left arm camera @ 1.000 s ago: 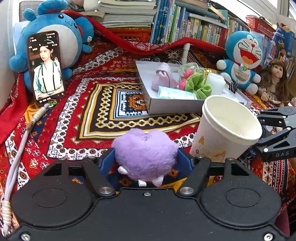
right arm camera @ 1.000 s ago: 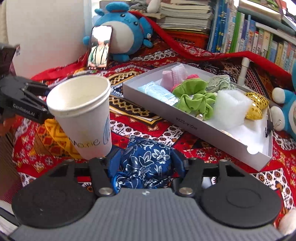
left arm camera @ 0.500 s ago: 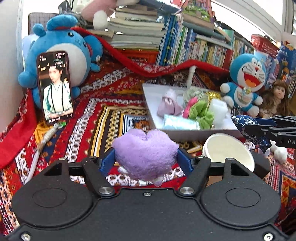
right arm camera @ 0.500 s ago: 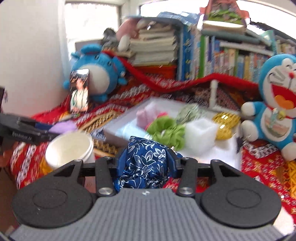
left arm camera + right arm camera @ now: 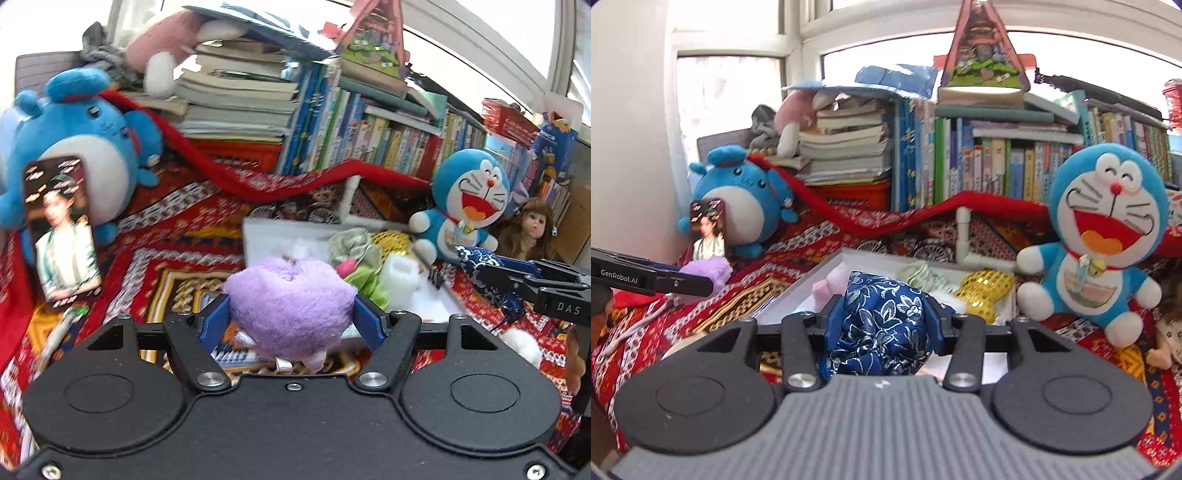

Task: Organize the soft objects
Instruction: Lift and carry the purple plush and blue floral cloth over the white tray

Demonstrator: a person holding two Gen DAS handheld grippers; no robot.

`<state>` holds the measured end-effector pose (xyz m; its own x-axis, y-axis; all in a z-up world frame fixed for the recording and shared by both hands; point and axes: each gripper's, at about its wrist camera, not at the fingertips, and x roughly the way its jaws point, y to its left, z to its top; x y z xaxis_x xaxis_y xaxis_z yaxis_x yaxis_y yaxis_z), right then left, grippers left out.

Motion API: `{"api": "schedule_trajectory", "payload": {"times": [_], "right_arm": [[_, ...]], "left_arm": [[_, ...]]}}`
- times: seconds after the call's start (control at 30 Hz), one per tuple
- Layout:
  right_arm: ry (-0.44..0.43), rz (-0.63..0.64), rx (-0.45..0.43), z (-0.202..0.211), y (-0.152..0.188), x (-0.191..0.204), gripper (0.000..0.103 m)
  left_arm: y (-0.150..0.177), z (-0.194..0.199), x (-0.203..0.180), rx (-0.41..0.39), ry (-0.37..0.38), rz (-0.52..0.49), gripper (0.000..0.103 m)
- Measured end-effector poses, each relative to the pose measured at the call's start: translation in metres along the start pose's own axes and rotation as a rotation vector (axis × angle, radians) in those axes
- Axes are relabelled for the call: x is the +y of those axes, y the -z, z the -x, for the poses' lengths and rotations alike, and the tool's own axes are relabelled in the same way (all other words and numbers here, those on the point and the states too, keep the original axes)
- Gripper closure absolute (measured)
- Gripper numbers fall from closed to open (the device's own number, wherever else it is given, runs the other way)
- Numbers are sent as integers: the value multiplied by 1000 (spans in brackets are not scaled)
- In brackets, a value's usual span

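The left tongs [image 5: 290, 314] are clamped on a purple plush [image 5: 291, 306], its fuzzy body bulging between the two blue pads and squeezed at both sides; the opening is fairly wide because the plush fills it. The right tongs [image 5: 882, 317] grip a blue floral pouch [image 5: 882, 325], crumpled and pinched between narrower-set pads. Both loads hang in the air above the patterned cloth [image 5: 177, 236] that covers the bench. Just beyond them lies a white tray [image 5: 827, 273], which already holds a pink soft piece [image 5: 829, 288], a green scrunchie [image 5: 364, 280], a pale grey-green scrunchie [image 5: 352, 243], a white foam block [image 5: 400, 273] and a gold sequined pouch [image 5: 986, 291]. In the left view the right tongs reach in from the right edge with the pouch at their tip, near the tray's right end; in the right view the left tongs come in from the left edge with the plush, left of the tray. A round blue plush [image 5: 74, 136] with a phone [image 5: 61, 232] propped against it sits at the back left, a blue cat plush [image 5: 1104, 236] sits right of the tray, a doll [image 5: 532, 229] beside it, and stacked books [image 5: 849, 147] line the back.
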<state>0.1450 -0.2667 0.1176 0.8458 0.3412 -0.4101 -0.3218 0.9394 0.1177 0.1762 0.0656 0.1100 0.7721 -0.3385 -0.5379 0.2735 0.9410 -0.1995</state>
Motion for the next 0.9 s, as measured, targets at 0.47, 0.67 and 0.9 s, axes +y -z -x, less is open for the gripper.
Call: {"api": "schedule_trajectory", "payload": {"times": [0.47,0.67,0.9], "right_arm": [[52,-211,-95,-23,-39,-48,52],[48,-292,-50,-46,-18,-68,52],[34,-389,32,-76,12,-90,52]], "left_arm": [[-76,-103,-17,110,36,65,34],[-84,-152,-23,155,-7,30,33],[-73,-193,-19,214,-46,21,33]]}}
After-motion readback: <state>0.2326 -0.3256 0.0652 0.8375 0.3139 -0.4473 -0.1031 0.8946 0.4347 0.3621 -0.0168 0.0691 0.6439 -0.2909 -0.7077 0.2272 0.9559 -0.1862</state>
